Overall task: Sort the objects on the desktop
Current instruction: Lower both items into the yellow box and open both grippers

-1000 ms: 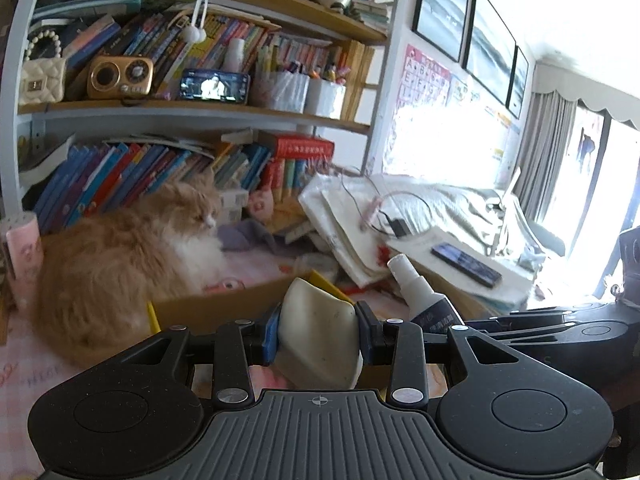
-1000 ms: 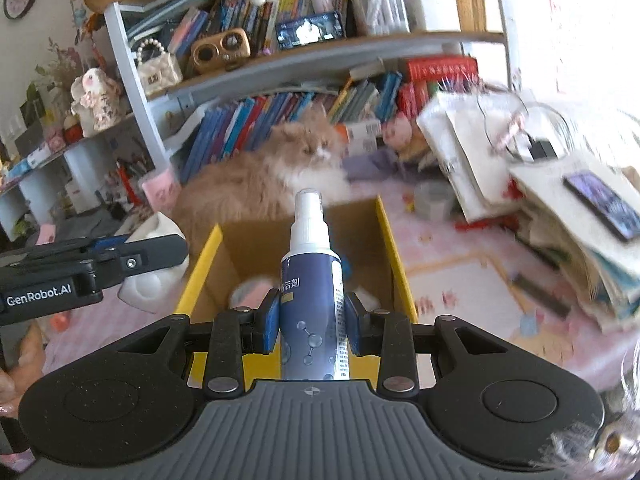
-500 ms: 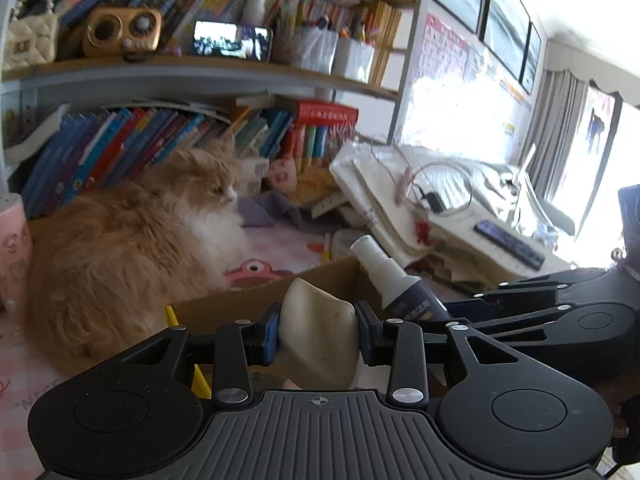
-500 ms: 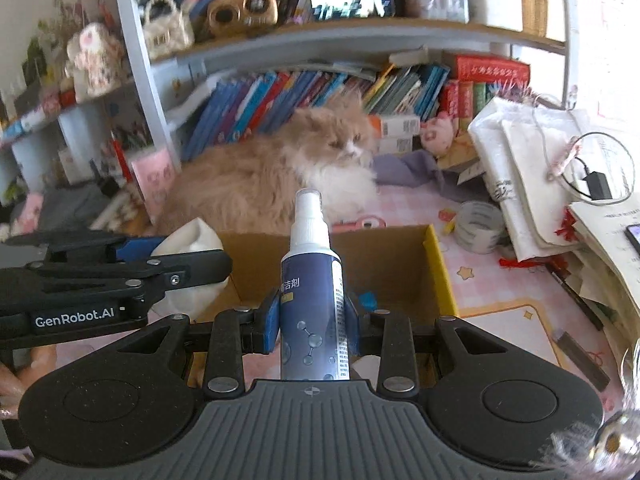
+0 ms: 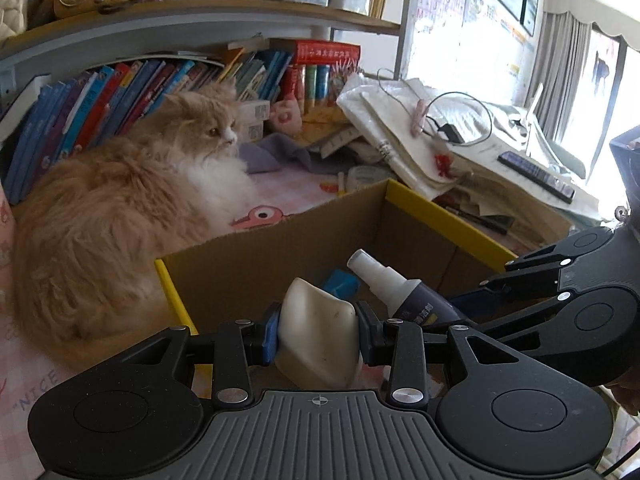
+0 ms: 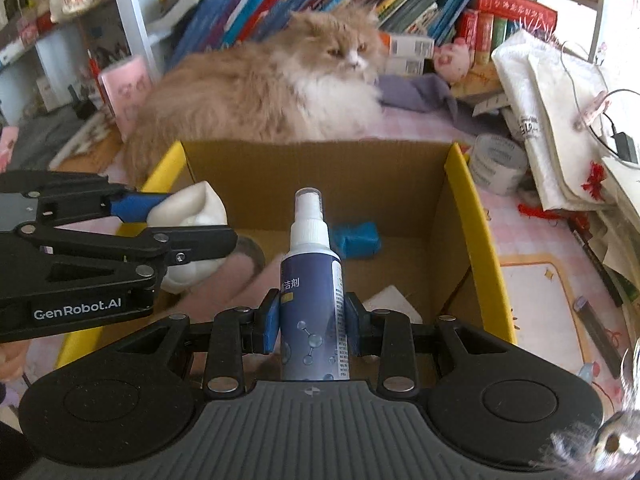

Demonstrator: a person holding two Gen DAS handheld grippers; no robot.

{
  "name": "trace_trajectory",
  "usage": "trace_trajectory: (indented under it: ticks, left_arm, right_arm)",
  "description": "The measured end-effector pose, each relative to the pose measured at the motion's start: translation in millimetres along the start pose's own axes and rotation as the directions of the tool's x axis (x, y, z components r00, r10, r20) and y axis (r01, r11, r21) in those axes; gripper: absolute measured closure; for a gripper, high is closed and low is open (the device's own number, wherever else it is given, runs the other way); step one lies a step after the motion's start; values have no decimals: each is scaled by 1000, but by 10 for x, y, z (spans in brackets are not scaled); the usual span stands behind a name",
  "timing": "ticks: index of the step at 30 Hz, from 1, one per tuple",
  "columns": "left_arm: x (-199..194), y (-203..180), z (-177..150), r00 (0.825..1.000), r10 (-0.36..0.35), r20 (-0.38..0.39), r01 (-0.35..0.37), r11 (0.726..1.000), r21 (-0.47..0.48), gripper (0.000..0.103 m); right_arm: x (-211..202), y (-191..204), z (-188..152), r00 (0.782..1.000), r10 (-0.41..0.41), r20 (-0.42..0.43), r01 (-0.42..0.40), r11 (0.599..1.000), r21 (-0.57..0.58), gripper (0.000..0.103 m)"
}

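My left gripper [image 5: 318, 330] is shut on a soft cream-white object [image 5: 316, 340], held inside the near-left part of an open cardboard box [image 5: 248, 256] with yellow flap edges. My right gripper [image 6: 312, 322] is shut on a dark blue spray bottle [image 6: 312, 304] with a white nozzle, held upright over the box [image 6: 320, 164]. The bottle shows in the left wrist view [image 5: 404, 292], and the cream-white object in the right wrist view [image 6: 192, 216]. A blue item [image 6: 356, 238] and a white item [image 6: 390, 300] lie on the box floor.
An orange and white cat [image 6: 272, 92] lies right behind the box. A tape roll [image 6: 496, 162] and a heap of papers with cables [image 6: 560, 120] are to the right. Bookshelves [image 5: 160, 92] stand behind. The desk has a pink cover [image 6: 532, 240].
Both grippers have moved forward and down into the box, still holding their objects. The box now fills more of both views.
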State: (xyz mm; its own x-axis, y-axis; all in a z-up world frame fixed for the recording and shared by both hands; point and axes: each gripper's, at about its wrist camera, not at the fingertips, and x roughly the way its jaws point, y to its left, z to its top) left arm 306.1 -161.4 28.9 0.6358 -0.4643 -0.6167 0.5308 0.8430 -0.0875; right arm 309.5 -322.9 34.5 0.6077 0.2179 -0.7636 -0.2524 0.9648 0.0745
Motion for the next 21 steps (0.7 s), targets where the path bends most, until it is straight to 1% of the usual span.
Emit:
trace_trajectory:
  ticks: [5, 7, 11, 13, 15, 17, 20, 21]
  left_arm:
    - [38, 16, -40, 1000, 15, -12, -15, 1000, -4, 66]
    - [39, 5, -48, 1000, 20, -13, -20, 1000, 0, 64]
    - [2, -31, -55, 999, 36, 6, -36, 999, 7, 55]
    - [-60, -49, -58, 998, 44, 36, -44, 999, -1, 48]
    - [-156, -67, -58, 994, 57, 95, -55, 998, -18, 29]
    - [-256, -91, -50, 987, 68, 149, -64, 997, -30, 28]
    - [-420, -149, -37, 975, 89, 204, -83, 996, -38, 27]
    - [-477, -178, -31, 970, 101, 222, -94, 995, -41, 24]
  right_arm:
    - [67, -22, -47, 1000, 1, -21, -1, 1000, 5, 73]
    - [83, -17, -61, 1000, -2, -22, 2, 1000, 7, 73]
    - [90, -14, -87, 1000, -2, -22, 2, 1000, 30, 72]
    - [66, -10, -98, 1000, -1, -16, 2, 999, 39, 72]
    - [-1, -4, -102, 1000, -2, 14, 2, 999, 37, 71]
    - [-80, 3, -91, 999, -5, 41, 4, 1000, 26, 67]
    - [-203, 2, -86, 997, -14, 77, 12, 1000, 25, 66]
    - [-248, 5, -90, 996, -17, 89, 14, 1000, 27, 65]
